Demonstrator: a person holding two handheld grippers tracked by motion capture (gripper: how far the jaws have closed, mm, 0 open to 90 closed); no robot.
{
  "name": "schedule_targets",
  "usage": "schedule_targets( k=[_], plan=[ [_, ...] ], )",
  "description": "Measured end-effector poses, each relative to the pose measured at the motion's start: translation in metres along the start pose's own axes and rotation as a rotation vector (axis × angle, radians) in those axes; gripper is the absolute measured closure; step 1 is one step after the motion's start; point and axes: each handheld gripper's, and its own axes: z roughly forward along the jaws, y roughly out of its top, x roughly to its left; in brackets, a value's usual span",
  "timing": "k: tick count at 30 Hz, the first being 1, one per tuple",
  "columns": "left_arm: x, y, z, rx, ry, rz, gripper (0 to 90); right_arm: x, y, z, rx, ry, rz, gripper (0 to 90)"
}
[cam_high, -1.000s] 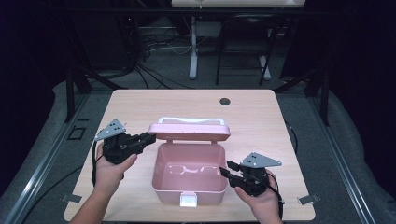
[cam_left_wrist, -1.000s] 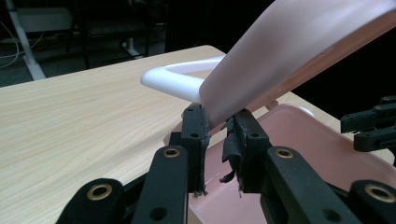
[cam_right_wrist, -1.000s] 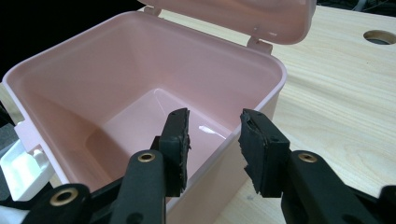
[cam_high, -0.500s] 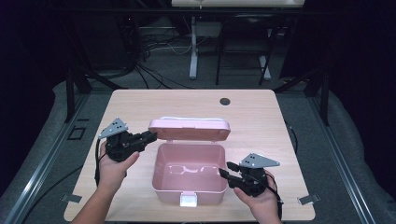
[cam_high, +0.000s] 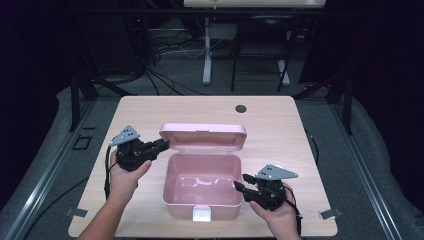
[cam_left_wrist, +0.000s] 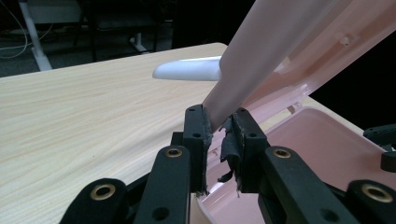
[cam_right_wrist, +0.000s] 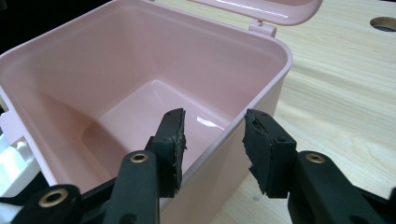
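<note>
A: Box (cam_high: 202, 187): where is it?

B: Near the front edge of the worktop (cam_high: 150, 107), about midway across, white latch (cam_high: 202, 214) facing the person. It is pink and nothing lies inside.

A: And the lid (cam_high: 203, 136)?

B: Raised on the far side, leaning over the back wall of the box. In the left gripper view its white handle (cam_left_wrist: 187, 70) sticks out behind it.

A: What is the left gripper (cam_high: 161, 145) doing?

B: It is clamped on the lid's left end; the edge sits pinched between the 2 pads (cam_left_wrist: 204, 140).

A: The right gripper (cam_high: 240, 182)?

B: Its jaws have just been opening. In the right gripper view they straddle the box's right wall (cam_right_wrist: 261, 93), 1 finger inside and 1 outside, with a clear gap to the plastic on each side, so it grips nothing.

A: Anything else on the worktop?

B: A round hole (cam_high: 241, 108) near the far edge, well apart from the box.
</note>
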Motion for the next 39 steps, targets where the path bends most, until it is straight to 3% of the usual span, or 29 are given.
schedule_targets(
  k=[14, 26, 39],
  plan=[
    [0.005, -0.004, 0.008, 0.022, 0.007, -0.019, 78.1, 0.000, -0.001, 0.001, 0.011, -0.006, -0.005, 57.5],
    [0.008, -0.008, 0.015, 0.005, 0.025, -0.047, 78.8, 0.000, -0.002, 0.001, 0.012, -0.007, 0.000, 56.9],
    [0.006, -0.006, 0.017, -0.007, 0.052, -0.032, 80.7, 0.000, -0.002, 0.003, 0.006, -0.010, -0.002, 56.1]
  ],
)
